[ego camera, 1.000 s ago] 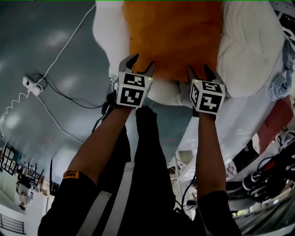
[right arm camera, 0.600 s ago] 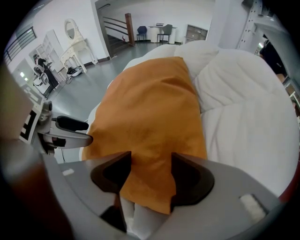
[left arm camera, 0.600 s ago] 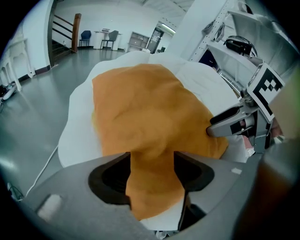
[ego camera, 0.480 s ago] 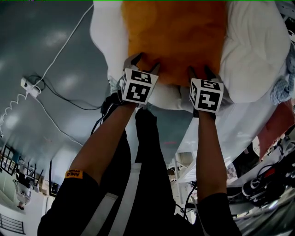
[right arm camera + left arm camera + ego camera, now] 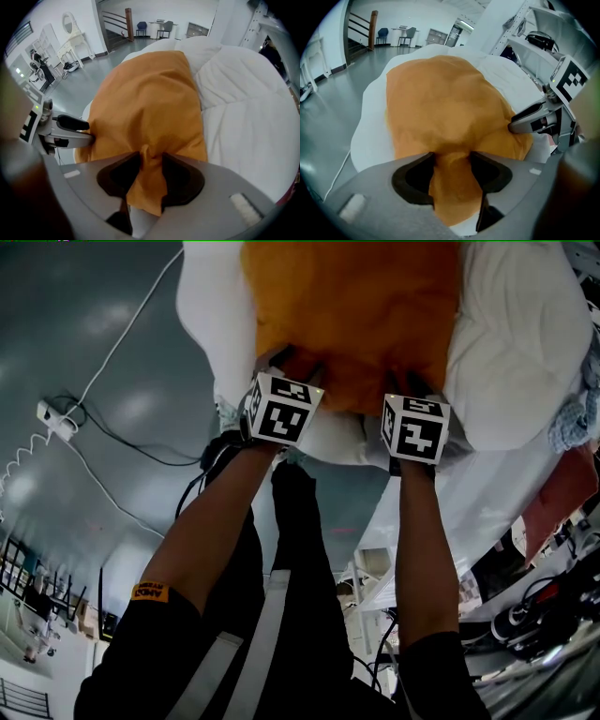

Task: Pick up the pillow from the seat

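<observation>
**Orange pillow (image 5: 356,315): soft, light, taken by its lower edge**

White padding makes up the seat (image 5: 525,343), which fills the upper right of the head view in puffy, quilted mounds. The orange pillow lies flat on it across the upper middle of the frame, with its lower edge toward the person. To the left is grey floor (image 5: 84,306), crossed by a thin white cable (image 5: 117,338).

The pillow's cover creases and bunches wherever it is touched, so it is probably light, limp and well stuffed. It does not look fragile, and the matte cloth does not look slippery. Lifted from one edge, it will likely sag and hang. A pinch that catches only loose cover may stretch it or slide off, so each bite should go deep enough to take in some filling. The lower edge suits this, with the two holds set well apart near its corners.

The left hand-held gripper (image 5: 452,157) has just been closing. A thick fold of orange cloth fills the gap between its jaws and touches both pads, so it grips the pillow widely. The right hand-held gripper (image 5: 151,159) has also just been closing, and it clamps a narrower ridge of the same edge. Each one shows at the side of the other's view, with its tip against the pillow.
</observation>
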The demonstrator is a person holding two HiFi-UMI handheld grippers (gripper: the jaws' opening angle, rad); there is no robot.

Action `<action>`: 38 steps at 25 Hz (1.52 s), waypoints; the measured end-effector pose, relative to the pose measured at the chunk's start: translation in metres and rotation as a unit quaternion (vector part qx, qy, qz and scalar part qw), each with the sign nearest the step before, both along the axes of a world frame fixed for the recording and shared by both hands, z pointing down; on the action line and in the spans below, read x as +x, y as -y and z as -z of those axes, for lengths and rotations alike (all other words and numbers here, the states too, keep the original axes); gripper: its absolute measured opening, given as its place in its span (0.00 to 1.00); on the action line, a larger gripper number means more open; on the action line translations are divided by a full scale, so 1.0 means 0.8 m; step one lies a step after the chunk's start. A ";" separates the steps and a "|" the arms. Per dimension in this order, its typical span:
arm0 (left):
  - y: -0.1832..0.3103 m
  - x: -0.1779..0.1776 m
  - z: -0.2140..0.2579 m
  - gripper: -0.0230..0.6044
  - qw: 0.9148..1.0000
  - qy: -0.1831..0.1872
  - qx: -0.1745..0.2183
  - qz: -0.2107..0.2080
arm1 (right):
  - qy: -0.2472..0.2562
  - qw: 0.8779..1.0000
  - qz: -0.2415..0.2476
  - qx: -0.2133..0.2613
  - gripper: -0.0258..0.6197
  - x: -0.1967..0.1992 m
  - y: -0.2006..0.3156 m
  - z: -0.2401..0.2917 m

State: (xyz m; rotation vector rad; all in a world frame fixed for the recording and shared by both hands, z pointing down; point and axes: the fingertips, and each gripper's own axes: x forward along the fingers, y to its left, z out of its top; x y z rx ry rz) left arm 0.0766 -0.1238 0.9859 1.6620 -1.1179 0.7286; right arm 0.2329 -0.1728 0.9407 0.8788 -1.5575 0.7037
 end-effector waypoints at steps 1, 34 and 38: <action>0.001 0.001 -0.001 0.45 1.000 -0.001 0.001 -0.003 | 0.000 1.000 -0.001 0.000 0.27 -0.001 0.000 -0.001; 0.051 -0.063 0.225 0.05 0.996 -0.001 0.082 0.037 | 0.101 0.991 -0.050 0.073 0.06 -0.079 0.033 0.205; 0.053 -0.088 0.279 0.05 0.995 0.005 0.088 0.044 | 0.112 0.989 -0.050 0.087 0.05 -0.103 0.034 0.257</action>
